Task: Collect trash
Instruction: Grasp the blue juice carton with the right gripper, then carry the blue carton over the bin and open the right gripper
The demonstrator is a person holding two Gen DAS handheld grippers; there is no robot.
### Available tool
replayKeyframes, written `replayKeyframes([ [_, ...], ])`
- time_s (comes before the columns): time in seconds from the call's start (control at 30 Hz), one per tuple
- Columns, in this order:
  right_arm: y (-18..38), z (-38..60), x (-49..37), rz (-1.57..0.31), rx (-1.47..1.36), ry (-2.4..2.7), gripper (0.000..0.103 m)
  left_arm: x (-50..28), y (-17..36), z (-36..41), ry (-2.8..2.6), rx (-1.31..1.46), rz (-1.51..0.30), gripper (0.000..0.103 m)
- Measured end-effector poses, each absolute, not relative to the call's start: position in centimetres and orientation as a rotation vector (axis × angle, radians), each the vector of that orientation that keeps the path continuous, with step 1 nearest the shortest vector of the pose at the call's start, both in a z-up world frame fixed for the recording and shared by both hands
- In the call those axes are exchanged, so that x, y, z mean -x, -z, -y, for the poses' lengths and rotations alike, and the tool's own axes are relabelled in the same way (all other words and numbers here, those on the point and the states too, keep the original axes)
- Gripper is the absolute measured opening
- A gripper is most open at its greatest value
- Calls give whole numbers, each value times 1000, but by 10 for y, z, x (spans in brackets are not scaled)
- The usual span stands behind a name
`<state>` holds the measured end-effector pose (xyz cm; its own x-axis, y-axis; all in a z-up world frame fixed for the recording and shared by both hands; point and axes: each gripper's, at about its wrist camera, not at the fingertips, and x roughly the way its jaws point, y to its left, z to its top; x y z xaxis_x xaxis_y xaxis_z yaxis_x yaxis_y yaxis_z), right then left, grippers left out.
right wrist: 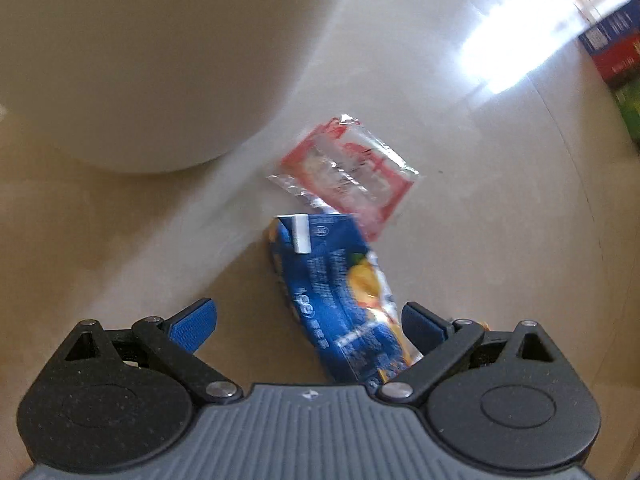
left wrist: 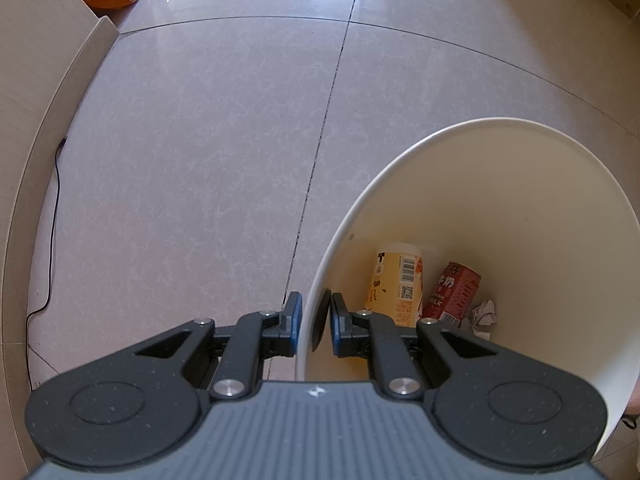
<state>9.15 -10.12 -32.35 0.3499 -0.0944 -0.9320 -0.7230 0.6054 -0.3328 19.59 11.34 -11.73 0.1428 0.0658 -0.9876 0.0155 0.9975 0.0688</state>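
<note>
**Reaching for the carton, bin half filled**

Holding the bin by its rim, the left claw is clenched on the wall at the lower middle of its frame, one pad outside and one inside. Three pieces already lie at the bottom: a yellow cup, a red can and a paper wad. That part of the job looks done.

Two pieces remain on the floor in the right wrist view. A blue carton lies flat at lower centre, between the fingers of the right claw, which is released and spread wide; neither pad presses on it, though the right-hand one is close to its edge. A red wrapper sits just above it at mid-frame, its corner meeting or overlapping the carton's top; blur makes that unclear.

The carton's long axis runs from upper left to lower right, its top end with a white tab pointing up-left toward the bin's pale wall. By my reading, the carton comes next, then the wrapper.
</note>
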Motion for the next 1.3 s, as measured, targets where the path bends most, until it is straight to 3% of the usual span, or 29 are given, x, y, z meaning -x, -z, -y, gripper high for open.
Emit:
replayKeyframes([
  [0.27,339,103,-116,-1205,870,-494,100,-198,117,-114,-44,-65,-1431,13],
  [0.4,333,112,-127,-1303,767,-498,78,-198,117,-114,-40,-66,-1430,13],
  [0.47,331,118,-128,-1328,720,-493,73,-197,118,-113,-39,-71,-1428,13],
  [0.77,308,149,-126,-1373,544,-375,72,-197,118,-115,-35,-64,-1428,12],
  [0.93,261,166,-129,-1375,424,-320,72,-196,119,-111,-36,-82,-1423,13],
  [1.3,88,133,-107,-1244,381,-366,72,-195,119,-111,-39,-77,-1416,13],
])
